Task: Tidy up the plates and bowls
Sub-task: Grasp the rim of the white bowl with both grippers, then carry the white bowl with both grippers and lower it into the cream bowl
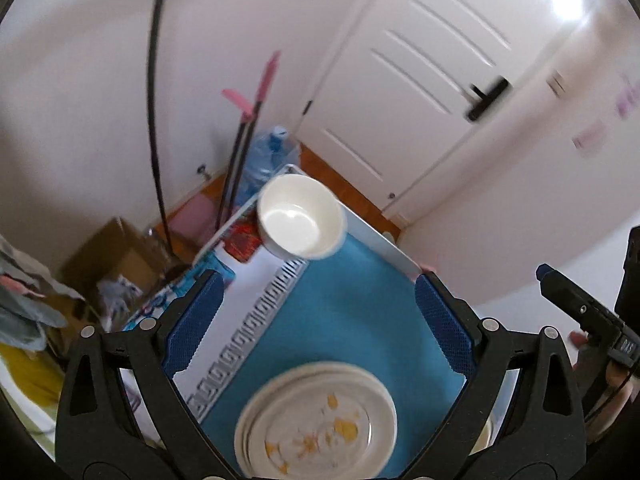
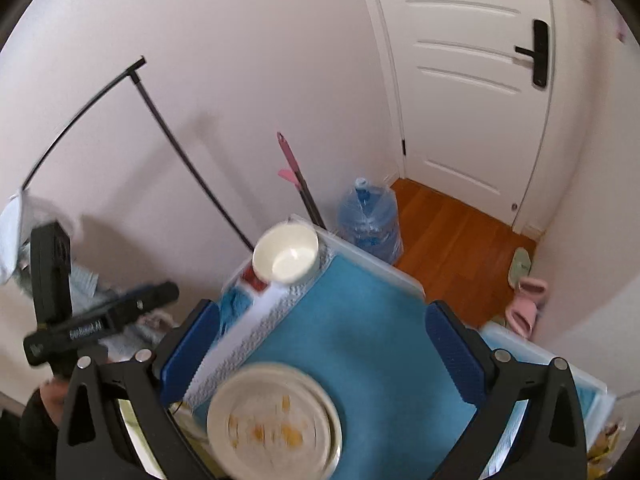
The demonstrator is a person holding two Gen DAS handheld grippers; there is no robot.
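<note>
Both wide, empty: left hand-held gripper point(image 1: 318, 328) and right hand-held gripper point(image 2: 322, 344) hang above the plates point(image 1: 316, 424); bowl point(image 1: 301, 217) sits beyond, far corner.

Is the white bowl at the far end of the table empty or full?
Empty: the bowl stands upright, and its bare glossy inside shows in both wrist views.

Both wrist views look steeply down from above, sharing the blue mat point(image 1: 352, 312), plates point(image 2: 276, 420) and bowl point(image 1: 302, 216).

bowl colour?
White bowl, plain, no pattern; clearest in the right wrist view.
</note>
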